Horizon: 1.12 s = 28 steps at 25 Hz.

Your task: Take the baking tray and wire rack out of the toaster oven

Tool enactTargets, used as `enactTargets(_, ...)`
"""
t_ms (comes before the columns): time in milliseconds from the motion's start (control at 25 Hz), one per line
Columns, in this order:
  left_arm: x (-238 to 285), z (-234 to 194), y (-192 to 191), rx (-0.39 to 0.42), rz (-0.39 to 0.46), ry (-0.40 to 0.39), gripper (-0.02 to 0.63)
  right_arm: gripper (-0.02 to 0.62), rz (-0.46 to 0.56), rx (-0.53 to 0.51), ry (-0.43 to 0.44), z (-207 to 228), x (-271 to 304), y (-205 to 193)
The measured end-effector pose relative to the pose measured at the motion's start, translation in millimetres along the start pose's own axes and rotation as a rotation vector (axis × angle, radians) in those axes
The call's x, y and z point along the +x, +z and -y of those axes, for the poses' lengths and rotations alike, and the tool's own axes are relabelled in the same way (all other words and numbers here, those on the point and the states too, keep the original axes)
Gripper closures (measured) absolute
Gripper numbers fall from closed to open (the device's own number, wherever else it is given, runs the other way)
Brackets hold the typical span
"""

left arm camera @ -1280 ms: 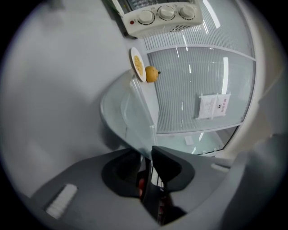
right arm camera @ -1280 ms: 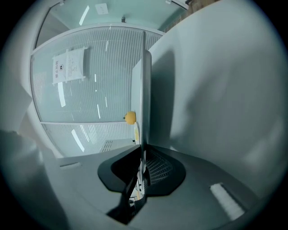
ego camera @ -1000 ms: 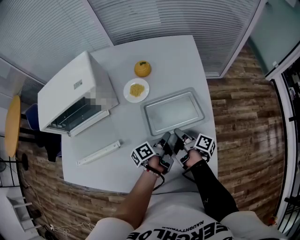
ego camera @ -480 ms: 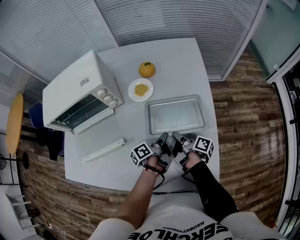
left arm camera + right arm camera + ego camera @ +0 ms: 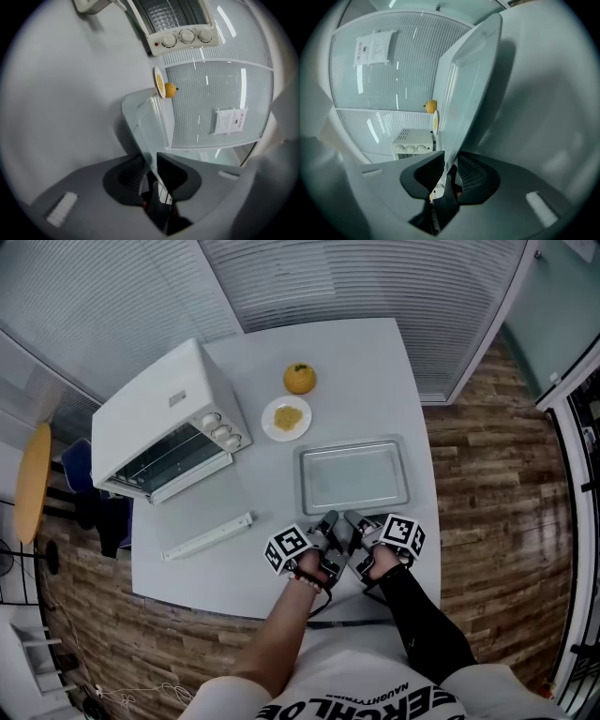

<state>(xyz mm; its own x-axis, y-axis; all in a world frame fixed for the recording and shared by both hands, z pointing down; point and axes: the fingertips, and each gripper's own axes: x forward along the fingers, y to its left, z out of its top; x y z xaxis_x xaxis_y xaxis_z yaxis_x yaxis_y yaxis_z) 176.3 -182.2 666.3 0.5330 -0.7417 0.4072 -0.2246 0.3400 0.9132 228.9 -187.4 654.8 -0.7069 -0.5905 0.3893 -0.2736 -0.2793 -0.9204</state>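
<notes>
I see the white table (image 5: 375, 357) with the toaster oven (image 5: 155, 418) at its far left, door open and the wire rack (image 5: 171, 14) inside. The baking tray (image 5: 354, 476) lies flat right of centre, well apart from the oven. The left gripper (image 5: 328, 524) and right gripper (image 5: 354, 521) sit side by side at the tray's near rim: left jaws, just closing a touch, pinch the rim, while right jaws have just been opening and stand apart around it. Smaller items: white bar (image 5: 206, 536) front left, plate (image 5: 287, 418) of yellow food, orange (image 5: 300, 379) beyond it.
</notes>
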Motion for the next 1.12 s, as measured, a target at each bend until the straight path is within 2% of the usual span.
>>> enactTargets(200, -2, -5, -1, 0.038, -0.002, 0.055, 0.476, 0.495, -0.026, -0.010, -0.027, 4, 1, -4)
enactTargets(400, -5, -10, -3, 0.040, -0.012, 0.085, 0.437, 0.469, -0.066, -0.032, -0.070, 9, 1, -10)
enactTargets(720, -12, -23, -11, 0.042, -0.064, 0.165, 0.433, 0.448, -0.123, -0.064, -0.160, 22, -2, -18)
enactTargets(1120, -20, -16, -11, 0.053, -0.069, 0.159, 0.433, 0.448, -0.156, -0.090, -0.194, 18, -2, -22)
